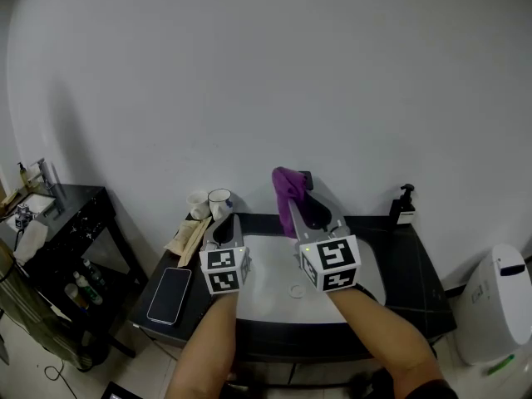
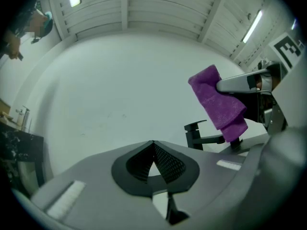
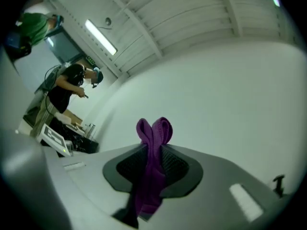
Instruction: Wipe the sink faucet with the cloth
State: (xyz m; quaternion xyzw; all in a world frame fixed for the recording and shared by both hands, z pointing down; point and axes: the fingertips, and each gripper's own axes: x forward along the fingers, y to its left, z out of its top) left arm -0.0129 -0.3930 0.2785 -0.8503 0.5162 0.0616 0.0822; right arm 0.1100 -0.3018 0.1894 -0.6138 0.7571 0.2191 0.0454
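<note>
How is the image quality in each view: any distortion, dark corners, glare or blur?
Head view: soft even light, wall dimmer at left. Left gripper view: strong fisheye, black corners, purple cloth and faucet sharp. Right gripper view: same fisheye, a bright ceiling lamp, the cloth shut in the right claw slightly soft.

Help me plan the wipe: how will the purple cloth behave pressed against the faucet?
Probably floppy: the purple cloth folds into loops above the right gripper and droops below its jaws. Likely light, hanging from one pinch. It should drape around the faucet, not push stiffly.
</note>
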